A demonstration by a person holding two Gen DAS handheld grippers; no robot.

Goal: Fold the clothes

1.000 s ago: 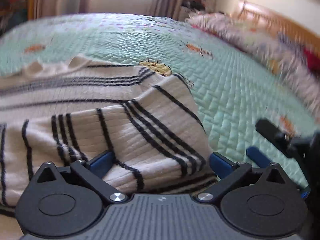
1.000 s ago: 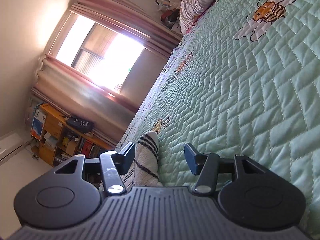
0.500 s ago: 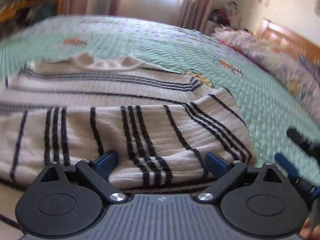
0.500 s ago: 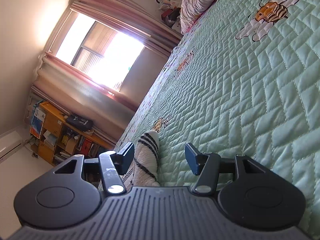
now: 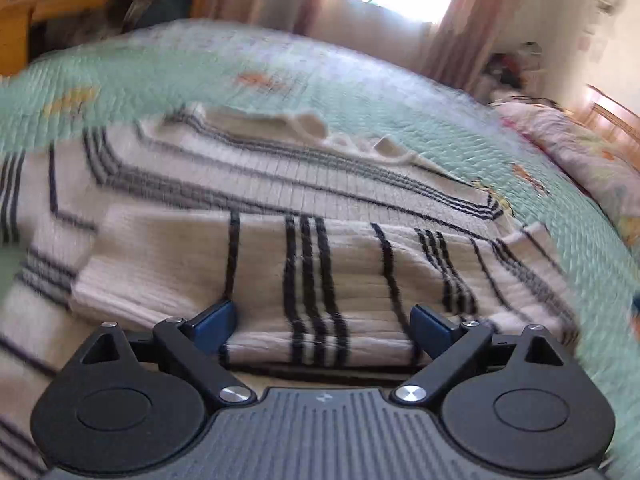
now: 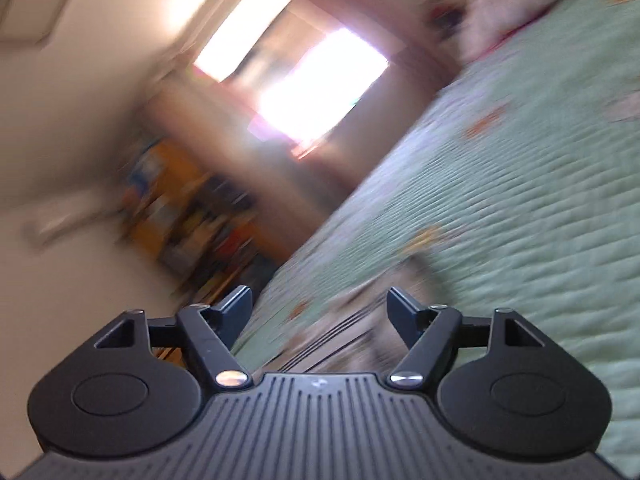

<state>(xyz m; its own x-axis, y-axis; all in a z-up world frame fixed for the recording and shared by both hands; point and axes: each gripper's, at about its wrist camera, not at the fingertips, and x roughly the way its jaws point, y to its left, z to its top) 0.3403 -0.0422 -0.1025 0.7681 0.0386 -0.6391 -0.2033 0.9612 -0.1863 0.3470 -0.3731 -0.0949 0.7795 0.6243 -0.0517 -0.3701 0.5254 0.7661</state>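
- Left wrist view: the left gripper [image 5: 322,320] hangs over the striped sweater [image 5: 280,216], jaws spread wide and gripping nothing; the folded sleeve [image 5: 320,280] lies under and between the blue fingers [image 5: 214,320], which sit on either side of it without pinching it.
- The sweater lies flat on the green quilt [image 5: 500,152] of the bed, its collar [image 5: 320,132] toward twelve o'clock and one sleeve laid across the body from about nine to three o'clock (the edges of this view are smeared, so the hem is hard to read).
- Right wrist view: the right gripper [image 6: 320,312] has just been opening its jaws, and they hold nothing; a blurred strip of the sweater shows past them, toward five o'clock, not pressed by either pad.
- The window [image 6: 304,80] sits at twelve o'clock and the pillow [image 6: 508,4] at two in that view, both badly streaked.
- My reading of the step: a sleeve fold looks laid down and let go, with both claws free between folds.
- The next move likely calls for new holds on the sweater's outer edge or hem, pinching every layer together so the tucked sleeve is not dragged out of place (loose knit slides easily over quilt).
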